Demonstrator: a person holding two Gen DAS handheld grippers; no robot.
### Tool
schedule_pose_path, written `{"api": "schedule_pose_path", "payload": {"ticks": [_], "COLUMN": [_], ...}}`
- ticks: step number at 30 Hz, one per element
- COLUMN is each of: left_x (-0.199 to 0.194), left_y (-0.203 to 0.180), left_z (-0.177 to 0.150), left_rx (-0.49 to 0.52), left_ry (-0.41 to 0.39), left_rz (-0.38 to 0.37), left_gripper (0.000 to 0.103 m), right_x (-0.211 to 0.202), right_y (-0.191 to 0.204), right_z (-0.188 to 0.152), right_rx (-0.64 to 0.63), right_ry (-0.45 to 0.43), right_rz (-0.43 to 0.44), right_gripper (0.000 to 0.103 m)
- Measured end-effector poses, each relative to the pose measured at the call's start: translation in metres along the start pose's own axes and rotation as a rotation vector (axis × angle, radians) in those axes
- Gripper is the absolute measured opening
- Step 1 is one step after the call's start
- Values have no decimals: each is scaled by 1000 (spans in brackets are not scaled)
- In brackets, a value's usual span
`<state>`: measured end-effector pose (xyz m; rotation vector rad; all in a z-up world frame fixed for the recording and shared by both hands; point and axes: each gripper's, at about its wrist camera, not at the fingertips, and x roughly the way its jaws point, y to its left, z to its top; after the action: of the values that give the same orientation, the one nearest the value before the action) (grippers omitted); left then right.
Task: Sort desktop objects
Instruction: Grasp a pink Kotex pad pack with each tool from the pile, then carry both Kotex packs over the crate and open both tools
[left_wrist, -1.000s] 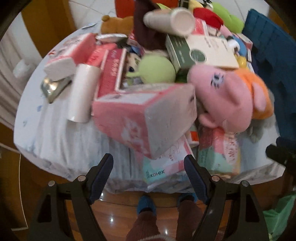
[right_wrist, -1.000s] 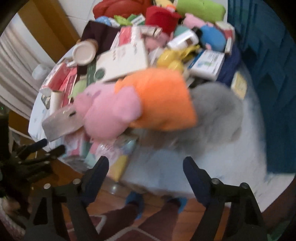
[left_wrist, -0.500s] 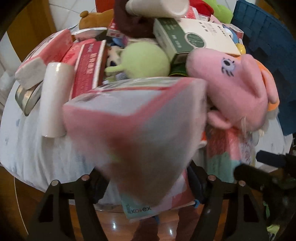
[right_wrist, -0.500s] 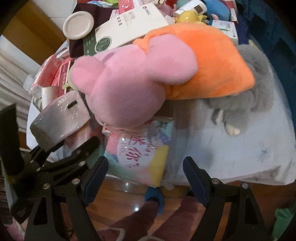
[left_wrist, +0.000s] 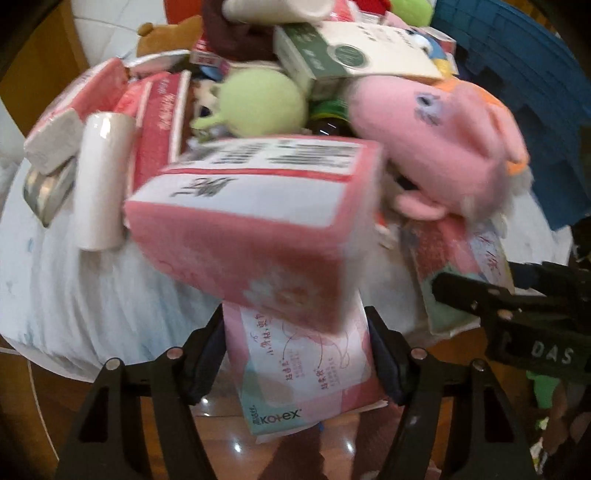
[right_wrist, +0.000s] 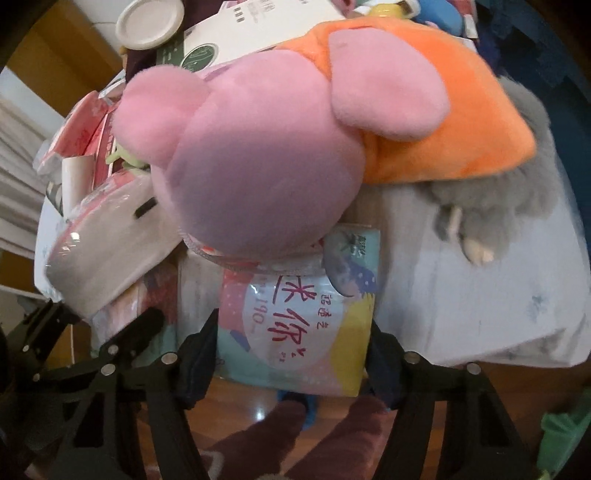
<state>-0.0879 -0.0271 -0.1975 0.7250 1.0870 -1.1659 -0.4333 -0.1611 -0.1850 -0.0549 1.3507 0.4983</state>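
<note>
Your left gripper (left_wrist: 295, 354): fingers flank pink-and-teal Kotex pad pack (left_wrist: 306, 380) overhanging near edge of bench (left_wrist: 74, 295); contact unclear, cannot tell if pinching. Pink plastic-wrapped tissue pack (left_wrist: 251, 236) lies on top of it. Your right gripper (right_wrist: 291, 354): fingers flank colourful plastic pad pack (right_wrist: 295, 325) at same edge, grip also unclear. Pink-and-orange plush pig (right_wrist: 258, 155) rests on that pack.
</note>
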Motion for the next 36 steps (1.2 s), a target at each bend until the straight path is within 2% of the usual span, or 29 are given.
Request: {"api": "schedule_pose_path", "payload": {"ticks": [8,13,15,18,22,25,26,32,36], "left_x": [-17,-49,-59,-80,-93,-109,-111,-158,-190], "left_y": [-32,-60,-53,-64,-71,-84,-89,-149,-209], "left_z": [1,12,33,52,64,79,75,134,168], "left_rx": [83,147,167,190,189,179,181,182,195], "left_ry": [-11,-112,-173,-266,-328,-385,-404,-549,-653], "left_rz": [-72,-63,-40,-11,7,0,-1,-53,-101], "left_gripper": [69,69,68,66,65,65,65,65,65], "right_x": [-21,-56,-78,-108,-133,-149,-156,-243,-314], "right_y": [-27,-45,-48,-50,-63,-61,-63,-92,-132], "right_z": [-15,-21,-20,-12,16,20,19,39,51], "right_rx": [25,53,58,51,48,34,29,4,3], "right_ry": [-3,-61,-124,-226,-304,-356,-379,-572,-715], "right_rz": [-47,-82,-93,-110,-107,-109,-109,-132,-184], "right_gripper": [67,67,67,67,67,67,67,67,67]}}
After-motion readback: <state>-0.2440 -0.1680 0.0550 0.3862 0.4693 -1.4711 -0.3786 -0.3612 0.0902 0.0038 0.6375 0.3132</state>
